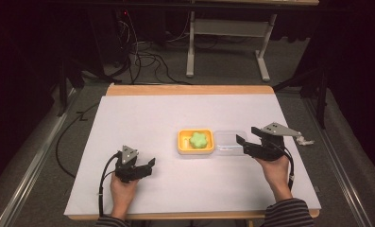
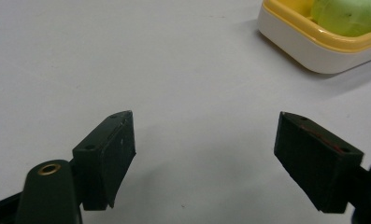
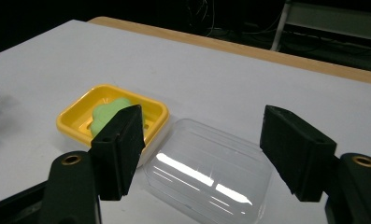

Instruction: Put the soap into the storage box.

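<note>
Item: clear plastic lid [image 1: 230, 143], lying flat on the white-covered desk [image 1: 142, 118], a little right of the desk's middle and nearer the front edge than the back. Its left side touches or sits just beside a yellow soap dish [image 1: 195, 142] on a white base, which holds a green flower-shaped soap [image 1: 199, 140].

Right tongs [image 1: 244, 142]: held at the lid's right side, pointing left across it. In the right gripper view the tongs [image 3: 204, 154] stand spread with the lid [image 3: 211, 175] below and between the jaws; the pads press on nothing. The dish [image 3: 113, 119] shows partly behind the left jaw, with the soap [image 3: 106, 114] inside it.

Left tongs [image 1: 152, 164]: near the front edge, left of the dish and well apart from the lid, pointing right. In the left gripper view the tongs [image 2: 204, 154] stand spread wide over bare desk surface, holding nothing; the dish's corner [image 2: 314, 46] lies ahead at upper right.

Both hands enter from the front edge, a striped sleeve [image 1: 286, 213] on the right forearm.
</note>
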Demonstrator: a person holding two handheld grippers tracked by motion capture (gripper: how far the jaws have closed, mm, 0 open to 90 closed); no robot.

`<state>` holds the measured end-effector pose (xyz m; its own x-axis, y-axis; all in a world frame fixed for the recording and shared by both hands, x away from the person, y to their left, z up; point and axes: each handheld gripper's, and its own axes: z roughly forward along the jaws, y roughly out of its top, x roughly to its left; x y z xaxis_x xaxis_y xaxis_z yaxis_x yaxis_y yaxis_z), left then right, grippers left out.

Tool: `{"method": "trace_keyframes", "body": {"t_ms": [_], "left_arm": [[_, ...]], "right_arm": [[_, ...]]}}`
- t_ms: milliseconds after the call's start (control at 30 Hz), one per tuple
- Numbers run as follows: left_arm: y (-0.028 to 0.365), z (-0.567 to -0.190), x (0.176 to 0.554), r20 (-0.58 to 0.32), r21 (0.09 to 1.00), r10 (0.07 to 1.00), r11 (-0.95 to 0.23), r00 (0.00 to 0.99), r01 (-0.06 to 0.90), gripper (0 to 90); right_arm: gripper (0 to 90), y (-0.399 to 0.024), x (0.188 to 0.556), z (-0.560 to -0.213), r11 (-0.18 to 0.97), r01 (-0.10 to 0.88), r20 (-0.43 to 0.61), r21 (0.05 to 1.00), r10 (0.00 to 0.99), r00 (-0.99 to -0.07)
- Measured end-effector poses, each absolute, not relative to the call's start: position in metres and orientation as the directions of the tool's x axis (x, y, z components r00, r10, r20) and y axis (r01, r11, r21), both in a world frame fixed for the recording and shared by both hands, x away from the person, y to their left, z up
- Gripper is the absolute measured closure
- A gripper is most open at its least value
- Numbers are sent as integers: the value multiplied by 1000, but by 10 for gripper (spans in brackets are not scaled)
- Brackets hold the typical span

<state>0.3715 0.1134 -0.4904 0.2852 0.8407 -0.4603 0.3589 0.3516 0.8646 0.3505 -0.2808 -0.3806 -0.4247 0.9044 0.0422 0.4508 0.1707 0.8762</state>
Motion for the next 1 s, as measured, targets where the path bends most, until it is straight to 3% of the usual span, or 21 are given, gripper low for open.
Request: {"method": "trace_keyframes", "body": {"t_ms": [1000], "left_arm": [[113, -491, 372, -453, 865, 845, 340, 284, 369, 212]], "right_arm": [[329, -312, 320, -395, 119, 457, 79, 882, 917, -390]]}}
